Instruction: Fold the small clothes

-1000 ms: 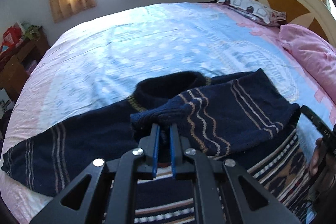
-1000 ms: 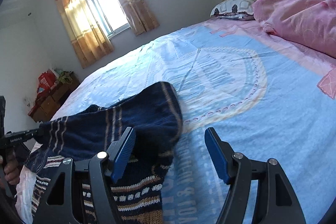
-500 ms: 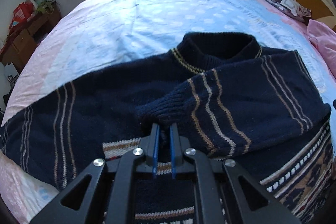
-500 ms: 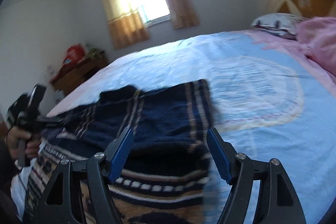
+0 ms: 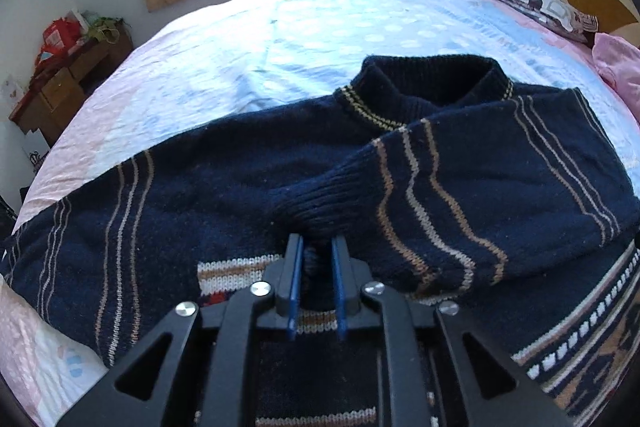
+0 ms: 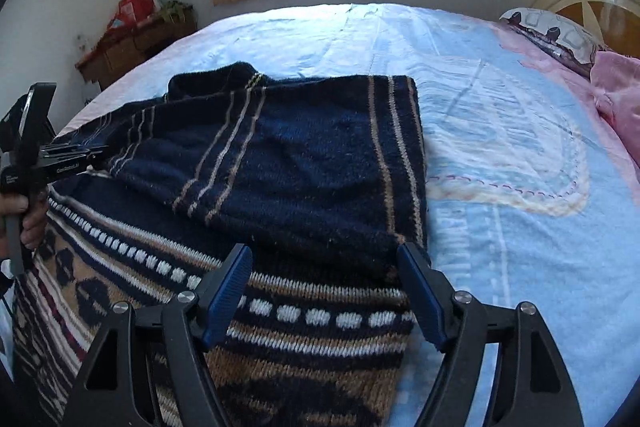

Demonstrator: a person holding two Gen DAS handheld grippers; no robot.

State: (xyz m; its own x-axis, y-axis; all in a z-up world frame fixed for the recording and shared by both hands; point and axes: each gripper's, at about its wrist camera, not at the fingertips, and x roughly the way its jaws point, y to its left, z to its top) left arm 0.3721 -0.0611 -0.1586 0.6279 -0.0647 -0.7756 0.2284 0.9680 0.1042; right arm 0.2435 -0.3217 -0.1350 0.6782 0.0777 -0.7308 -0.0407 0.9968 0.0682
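We had a navy striped sweater (image 5: 224,195) lying flat on the bed (image 5: 320,27), one sleeve (image 5: 460,195) folded across its chest.

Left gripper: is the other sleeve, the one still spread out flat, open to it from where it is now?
Probably yes. The flat sleeve lies uncovered; the left gripper, just opening, must first clear the folded sleeve's cuff.

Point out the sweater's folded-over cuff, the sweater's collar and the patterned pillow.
cuff (image 5: 316,203), left wrist view, ribbed end.
collar (image 5: 424,83), left wrist view, inner rib.
patterned pillow (image 6: 556,31), right wrist view, top face.
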